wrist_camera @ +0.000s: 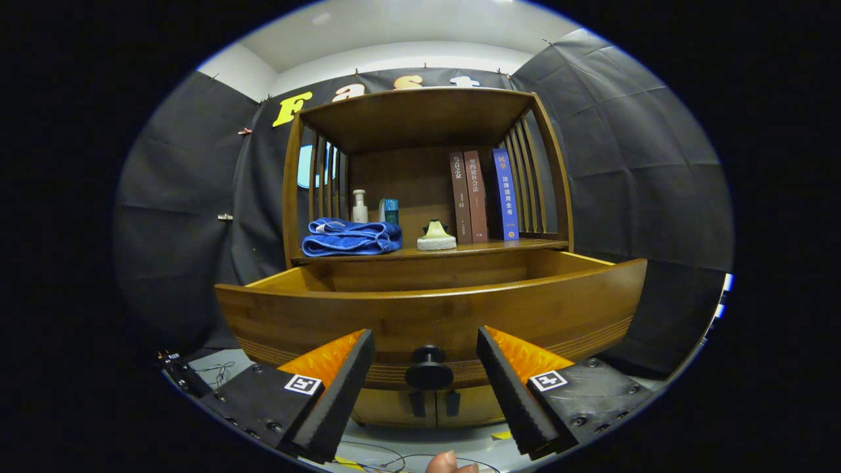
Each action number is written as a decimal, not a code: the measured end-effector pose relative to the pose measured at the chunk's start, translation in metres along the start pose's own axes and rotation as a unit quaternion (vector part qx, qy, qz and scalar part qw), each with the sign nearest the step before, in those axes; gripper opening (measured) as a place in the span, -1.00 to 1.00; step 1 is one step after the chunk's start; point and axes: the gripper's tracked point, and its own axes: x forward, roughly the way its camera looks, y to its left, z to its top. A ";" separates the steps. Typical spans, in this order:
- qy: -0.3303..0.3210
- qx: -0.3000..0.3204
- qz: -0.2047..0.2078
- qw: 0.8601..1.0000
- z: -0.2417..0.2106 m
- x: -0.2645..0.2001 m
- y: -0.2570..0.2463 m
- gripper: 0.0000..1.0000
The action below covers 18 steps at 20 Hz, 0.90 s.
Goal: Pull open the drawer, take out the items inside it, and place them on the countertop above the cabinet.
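A brown wooden cabinet stands ahead with its drawer [433, 315] pulled out toward me. The drawer's dark round knob [428, 369] sits between my fingertips, a gap on each side of it. My gripper [426, 348] is open, nothing pressed by either finger. The drawer's inside is hidden behind its front panel. On the countertop [525, 246] above the drawer lie a folded blue towel [351, 238] and a small pale lump on a white pad [436, 238].
On the countertop's back stand a white pump bottle [359, 206], a teal container [391, 211] and three upright books [483, 195]. A slatted shelf frame rises over it. Cabinet doors [433, 404] lie below the drawer. Cables run on the floor; a fingertip [450, 462] shows below.
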 end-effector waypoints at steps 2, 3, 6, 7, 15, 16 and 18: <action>0.004 0.001 -0.002 1.000 -0.006 0.008 0.001 0.98; 0.003 -0.002 -0.002 1.000 -0.007 0.011 0.002 0.98; 0.004 -0.008 -0.011 1.000 -0.009 0.022 -0.001 0.98; -0.006 -0.005 -0.012 1.000 -0.004 0.020 0.002 0.98; -0.032 -0.014 -0.016 0.999 0.006 0.021 0.019 0.97; -0.038 -0.021 -0.018 0.999 0.008 0.022 0.021 0.97; -0.034 -0.028 -0.021 0.999 0.007 0.028 0.022 0.97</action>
